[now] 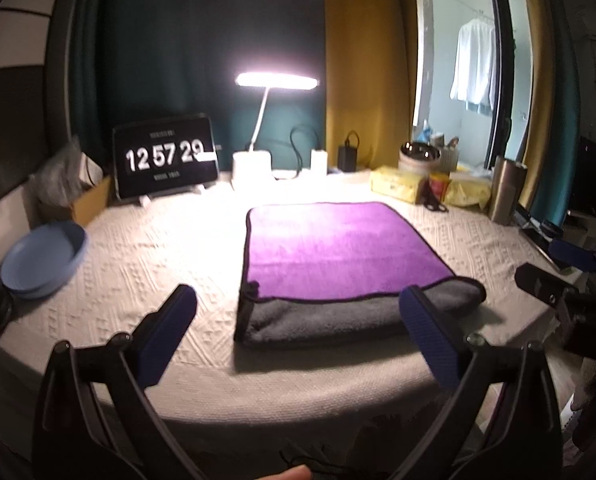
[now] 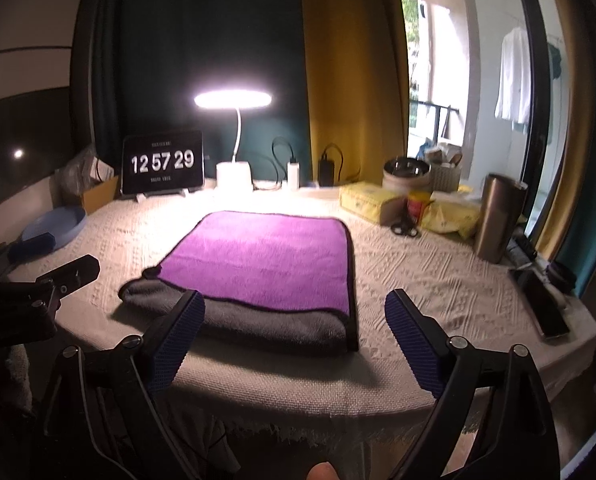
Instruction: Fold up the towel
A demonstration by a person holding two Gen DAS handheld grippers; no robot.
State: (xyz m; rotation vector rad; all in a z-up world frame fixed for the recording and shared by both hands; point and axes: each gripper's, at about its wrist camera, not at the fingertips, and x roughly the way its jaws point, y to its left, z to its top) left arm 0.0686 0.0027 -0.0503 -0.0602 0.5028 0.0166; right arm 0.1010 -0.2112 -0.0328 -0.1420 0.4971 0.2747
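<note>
A towel (image 1: 338,248), purple on top and grey underneath with a dark hem, lies folded on the white textured tablecloth (image 1: 145,256); its grey fold faces the near edge. It also shows in the right wrist view (image 2: 265,256). My left gripper (image 1: 298,304) is open and empty, held above the near table edge just in front of the towel's grey fold. My right gripper (image 2: 293,312) is open and empty, in front of the towel's near right corner. Each gripper shows at the edge of the other's view.
A blue bowl (image 1: 43,256) sits at the left edge. At the back stand a tablet clock (image 1: 165,162), a lit desk lamp (image 1: 253,164), chargers, a yellow tissue pack (image 2: 372,200), scissors (image 2: 404,229), a metal tumbler (image 2: 498,218) and a phone (image 2: 542,304).
</note>
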